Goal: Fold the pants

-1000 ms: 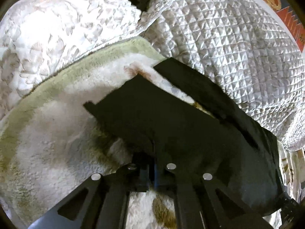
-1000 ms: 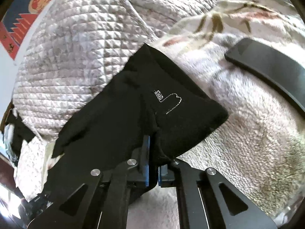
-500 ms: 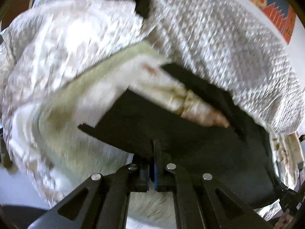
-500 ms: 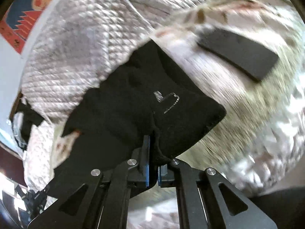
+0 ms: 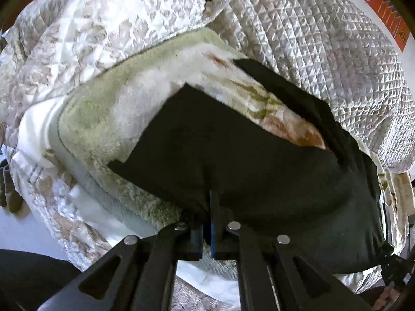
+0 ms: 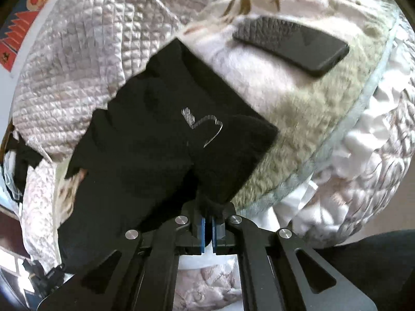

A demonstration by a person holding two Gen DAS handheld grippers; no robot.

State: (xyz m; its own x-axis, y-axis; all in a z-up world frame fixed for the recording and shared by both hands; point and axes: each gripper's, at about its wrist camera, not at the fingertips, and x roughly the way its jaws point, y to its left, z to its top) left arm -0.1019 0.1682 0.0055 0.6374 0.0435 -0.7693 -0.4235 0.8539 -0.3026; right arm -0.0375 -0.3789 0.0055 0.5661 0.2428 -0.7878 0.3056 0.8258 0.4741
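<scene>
Both grippers up off the bed w/ the black pants [image 5: 259, 171] slung between them. Left gripper [image 5: 209, 217] has its fingers pressed together on a bunched bit of the cloth's near edge; right gripper [image 6: 207, 223] same deal, fingers pinching a gathered fold at the near edge, blue pads just showing. Pants hang over the fleece blanket [image 5: 103, 119], lifted at the near side, far parts draped toward the quilt. In the left view one leg edge runs as a straight diagonal across the blanket, and a second narrow strip lies farther right, along the foot of the quilted cover [image 5: 324, 46], w/ a wedge of floral blanket showing between the two. In the right view a squared corner of the pants sticks out to the right, white stitched logo [image 6: 202, 127] near it. Dark flat phone-like slab [image 6: 293, 44] sits far right on the fleece, well apart from the cloth. Room: open fleece left of the pants in the left view, and right of the corner in the right view, up to the blanket's piped edge. Far side is crowded by the quilted cover. Red-blue patterned rug [image 6: 23, 23] at far left, beyond the bedding.
</scene>
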